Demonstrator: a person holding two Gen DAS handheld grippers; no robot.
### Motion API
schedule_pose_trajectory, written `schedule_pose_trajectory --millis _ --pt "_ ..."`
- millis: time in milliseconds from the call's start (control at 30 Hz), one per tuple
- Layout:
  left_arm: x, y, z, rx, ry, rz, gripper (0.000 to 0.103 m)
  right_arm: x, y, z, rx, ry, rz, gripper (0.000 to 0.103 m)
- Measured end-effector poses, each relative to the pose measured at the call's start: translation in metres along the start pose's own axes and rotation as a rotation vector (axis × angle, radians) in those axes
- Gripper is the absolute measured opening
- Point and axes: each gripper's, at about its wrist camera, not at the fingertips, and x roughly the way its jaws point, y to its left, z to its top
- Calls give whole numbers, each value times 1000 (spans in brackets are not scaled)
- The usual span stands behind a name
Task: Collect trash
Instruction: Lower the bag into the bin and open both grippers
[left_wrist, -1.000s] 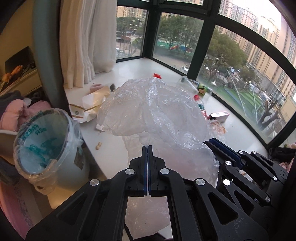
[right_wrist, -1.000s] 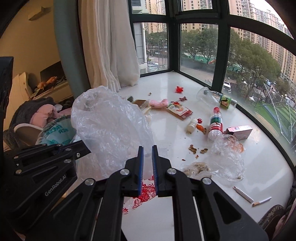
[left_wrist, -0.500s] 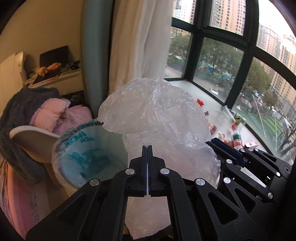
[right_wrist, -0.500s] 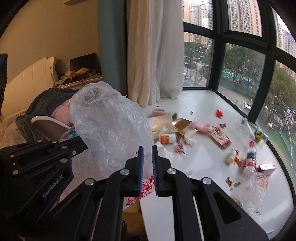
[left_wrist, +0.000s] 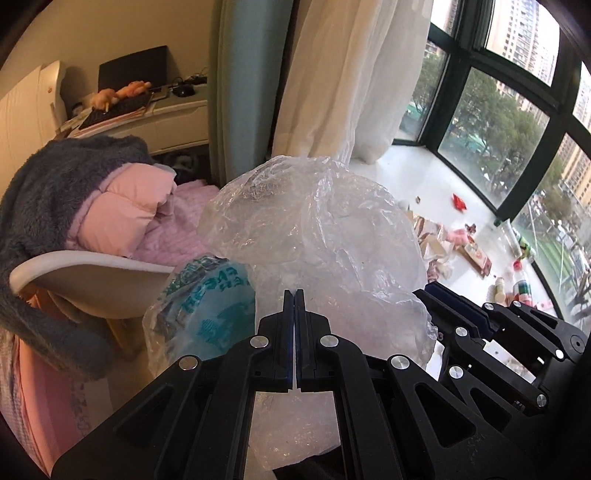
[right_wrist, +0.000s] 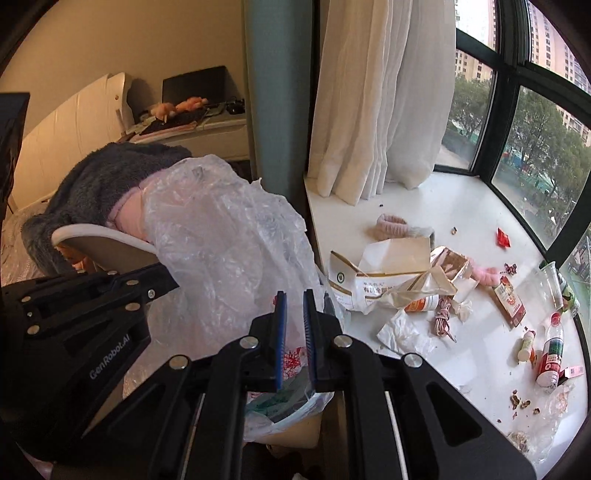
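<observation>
My left gripper (left_wrist: 294, 295) is shut on a big crumpled clear plastic bag (left_wrist: 321, 240) and holds it up in the air. Below and left of it stands the lined trash bin (left_wrist: 207, 306) with teal print on its liner. In the right wrist view the same bag (right_wrist: 221, 251) hangs from the left gripper over the bin (right_wrist: 288, 406). My right gripper (right_wrist: 294, 295) sits beside the bag with its jaws a narrow gap apart; thin plastic shows in the gap, but I cannot tell if it is pinched.
The white window sill (right_wrist: 424, 206) carries a torn paper box (right_wrist: 388, 280), bottles (right_wrist: 550, 354), a clear cup (right_wrist: 550, 280), wrappers and crumbs. A chair (left_wrist: 85, 269) with pink and grey clothes stands left of the bin. White curtains (right_wrist: 384, 92) hang behind.
Both grippers have swung left with the bag, away from the sill and over the trash bin. The left gripper stays shut on the bag.
</observation>
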Motion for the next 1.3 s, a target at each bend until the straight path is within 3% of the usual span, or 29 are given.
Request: schedule_pose_trajectory --millis 300,800,1000,1067,1133,1233,1300 --pt "12 3 10 -11 20 -12 0 10 -6 11 -23 15 4 11" --pt "8 10 4 -59 31 48 0 17 3 11 -62 45 68 11" --pt "3 4 0 -31 15 46 1 12 27 4 -174 37 102 11" --pt "2 5 -1 -35 13 58 1 12 30 5 -192 28 77 11" --pt "2 11 -2 -52 19 70 7 15 30 5 -176 33 78 11" --pt "0 21 -2 -84 13 95 30 18 29 7 -148 39 88 11" --pt "-3 25 -2 -98 0 102 54 19 30 8 -145 31 94 29"
